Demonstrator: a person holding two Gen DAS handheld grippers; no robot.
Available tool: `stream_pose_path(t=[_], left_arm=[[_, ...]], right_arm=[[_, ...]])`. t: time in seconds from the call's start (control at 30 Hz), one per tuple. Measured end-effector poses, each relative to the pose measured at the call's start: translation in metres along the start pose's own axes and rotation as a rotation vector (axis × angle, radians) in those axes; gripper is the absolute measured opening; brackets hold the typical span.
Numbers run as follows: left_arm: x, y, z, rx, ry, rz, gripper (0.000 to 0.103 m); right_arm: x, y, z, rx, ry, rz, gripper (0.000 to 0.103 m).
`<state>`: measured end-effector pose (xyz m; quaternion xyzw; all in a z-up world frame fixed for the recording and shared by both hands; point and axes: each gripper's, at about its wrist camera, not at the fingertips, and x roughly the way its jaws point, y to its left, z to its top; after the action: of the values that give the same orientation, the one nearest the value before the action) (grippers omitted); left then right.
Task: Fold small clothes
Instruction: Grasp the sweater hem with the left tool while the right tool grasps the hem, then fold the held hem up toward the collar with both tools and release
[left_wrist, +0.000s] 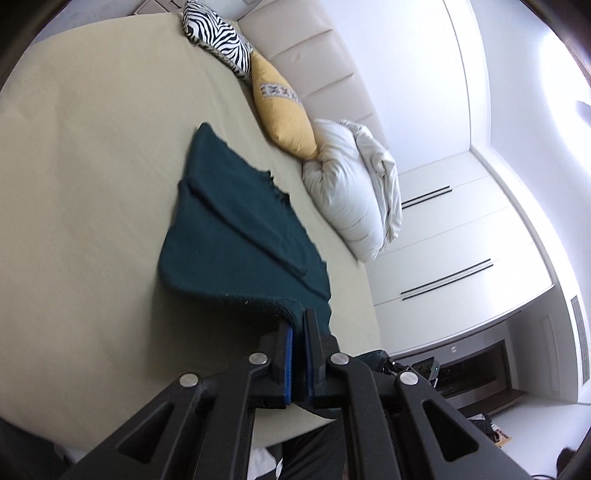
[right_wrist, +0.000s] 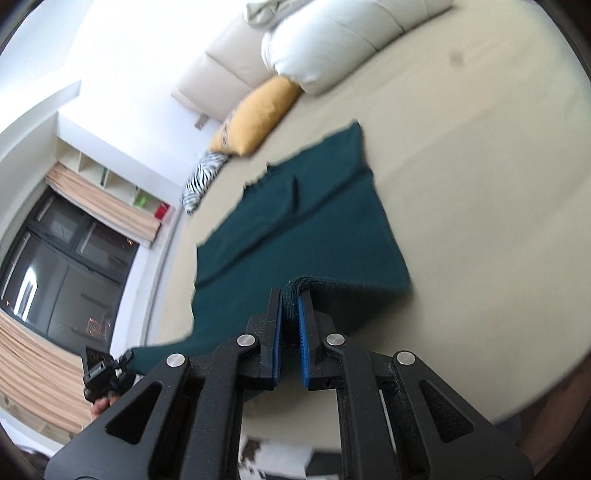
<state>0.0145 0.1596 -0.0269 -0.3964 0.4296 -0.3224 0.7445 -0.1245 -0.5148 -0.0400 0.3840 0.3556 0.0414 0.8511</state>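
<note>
A dark teal garment (left_wrist: 236, 236) lies spread on the beige bed (left_wrist: 81, 177), its near edge lifted. My left gripper (left_wrist: 298, 321) is shut on one near corner of the garment. My right gripper (right_wrist: 291, 295) is shut on the other near corner, where the cloth (right_wrist: 295, 221) bunches between the blue pads (right_wrist: 303, 325). The far part of the garment rests flat with a fold line across it. The left gripper also shows in the right wrist view (right_wrist: 101, 373) at the lower left, holding the cloth edge.
A zebra pillow (left_wrist: 218, 35), a yellow pillow (left_wrist: 282, 114) and a rolled white duvet (left_wrist: 354, 188) lie along the padded headboard (left_wrist: 325, 55). White wardrobe doors (left_wrist: 461, 236) stand beyond the bed. A window with blinds (right_wrist: 62, 258) shows in the right view.
</note>
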Motion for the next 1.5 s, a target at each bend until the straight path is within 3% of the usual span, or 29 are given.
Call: stream_pose_path(t=[0.27, 0.5, 0.87, 1.1, 1.13, 1.17, 1.23, 1.27, 1.3, 1.33, 1.5], left_arm=[[0.035, 0.009, 0.066, -0.029, -0.059, 0.012, 0.006], [0.08, 0.016, 0.124, -0.019, -0.081, 0.037, 0.006], [0.151, 0.039, 0.202, -0.029, -0.09, 0.089, 0.006], [0.203, 0.072, 0.235, -0.055, -0.069, 0.196, 0.008], [0.209, 0.083, 0.237, -0.072, -0.071, 0.224, 0.009], [0.213, 0.091, 0.239, -0.092, -0.069, 0.237, 0.022], [0.216, 0.103, 0.238, -0.12, -0.064, 0.238, 0.035], [0.215, 0.103, 0.237, -0.115, -0.066, 0.23, 0.04], [0.212, 0.1, 0.235, -0.103, -0.064, 0.231, 0.044], [0.209, 0.096, 0.233, -0.087, -0.067, 0.237, 0.049], [0.191, 0.072, 0.217, -0.002, -0.086, 0.263, 0.051]], right_arm=[[0.042, 0.015, 0.088, 0.01, -0.1, 0.001, 0.007], [0.107, 0.021, 0.158, 0.002, -0.142, -0.064, 0.007], [0.216, 0.003, 0.221, 0.039, -0.131, -0.151, 0.007], [0.273, -0.016, 0.255, 0.057, -0.11, -0.199, 0.007], [0.281, -0.019, 0.258, 0.058, -0.102, -0.208, 0.008], [0.294, -0.026, 0.264, 0.065, -0.084, -0.231, 0.01], [0.306, -0.041, 0.27, 0.096, -0.079, -0.261, 0.013], [0.31, -0.049, 0.271, 0.117, -0.084, -0.263, 0.023], [0.311, -0.053, 0.272, 0.127, -0.092, -0.27, 0.04], [0.311, -0.055, 0.27, 0.128, -0.103, -0.278, 0.044], [0.298, -0.048, 0.262, 0.06, -0.148, -0.332, 0.045]])
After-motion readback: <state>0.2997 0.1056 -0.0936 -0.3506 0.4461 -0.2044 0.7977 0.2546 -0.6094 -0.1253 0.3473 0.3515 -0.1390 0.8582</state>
